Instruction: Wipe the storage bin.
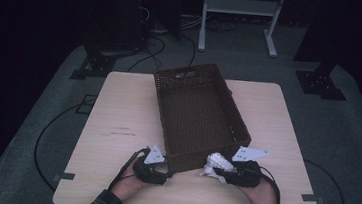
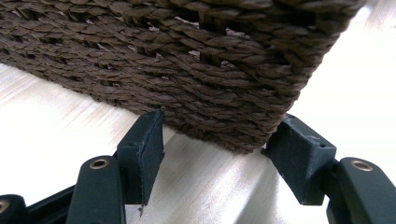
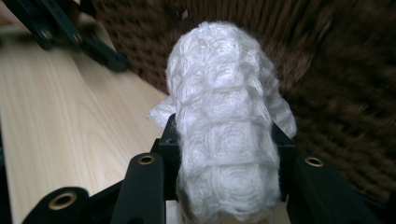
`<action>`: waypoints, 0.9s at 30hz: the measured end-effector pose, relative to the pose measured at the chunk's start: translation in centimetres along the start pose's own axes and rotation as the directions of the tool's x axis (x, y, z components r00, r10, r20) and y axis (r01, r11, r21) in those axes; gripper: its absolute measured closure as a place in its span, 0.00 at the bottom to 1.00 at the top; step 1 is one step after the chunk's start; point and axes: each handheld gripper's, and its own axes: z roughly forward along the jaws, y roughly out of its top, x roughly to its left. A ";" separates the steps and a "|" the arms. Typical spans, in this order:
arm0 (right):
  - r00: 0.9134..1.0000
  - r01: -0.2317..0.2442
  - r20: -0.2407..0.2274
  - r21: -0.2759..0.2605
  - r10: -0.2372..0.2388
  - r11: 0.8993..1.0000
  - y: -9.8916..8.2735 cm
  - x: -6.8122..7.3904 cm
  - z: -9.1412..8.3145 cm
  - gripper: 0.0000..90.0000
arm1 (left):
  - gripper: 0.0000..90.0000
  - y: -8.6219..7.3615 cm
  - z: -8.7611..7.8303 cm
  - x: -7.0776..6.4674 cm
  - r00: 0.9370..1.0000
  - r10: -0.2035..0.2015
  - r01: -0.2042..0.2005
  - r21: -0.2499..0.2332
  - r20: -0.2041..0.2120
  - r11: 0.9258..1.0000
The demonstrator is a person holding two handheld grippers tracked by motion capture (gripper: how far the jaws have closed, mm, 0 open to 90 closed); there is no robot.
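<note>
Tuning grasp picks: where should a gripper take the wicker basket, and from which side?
Take the wicker basket at a rim corner or the handle cut-out in the far wall, coming from above with one jaw inside. Its walls are thin, upright and open-topped. The left gripper straddles the near bottom corner, which probably steadies the basket more than it lifts.

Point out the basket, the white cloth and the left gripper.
basket (image 1: 196, 108): high view, on its woven floor.
white cloth (image 3: 226, 140): right gripper view, middle of the bundle between the jaws.
left gripper (image 2: 215, 151): left gripper view, midway between its fingertips, at the basket's corner.
</note>
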 end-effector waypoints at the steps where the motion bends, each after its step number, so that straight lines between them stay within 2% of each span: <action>1: 1.000 0.001 0.002 -0.012 -0.001 1.000 0.2 0.1 -0.3 0.67 | 0.40 0.0 0.0 0.0 1.000 0.000 0.000 0.000 0.000 1.000; 11: 1.000 0.006 -0.005 -0.103 -0.007 0.995 1.6 0.3 -2.3 0.67 | 0.40 0.0 0.0 0.0 1.000 0.000 0.000 0.000 0.000 1.000; 15: 1.000 0.000 -0.012 -0.112 -0.001 0.994 2.0 0.2 -2.6 0.67 | 0.40 0.0 0.0 0.0 1.000 0.000 0.000 0.000 0.000 1.000; 17: 1.000 0.005 -0.013 -0.116 -0.007 0.993 2.2 0.4 -2.7 0.67 | 0.40 0.0 0.0 0.0 1.000 0.001 -0.001 0.001 0.000 1.000; 22: 0.999 0.028 -0.027 -0.167 -0.033 0.986 3.3 1.0 -3.5 0.67 | 0.40 0.0 0.0 0.0 1.000 0.000 0.000 0.000 0.000 1.000; 27: 0.999 0.040 -0.018 -0.150 -0.043 0.988 3.5 1.0 -3.0 0.67 | 0.40 0.0 0.0 0.0 1.000 0.000 0.000 0.000 0.000 1.000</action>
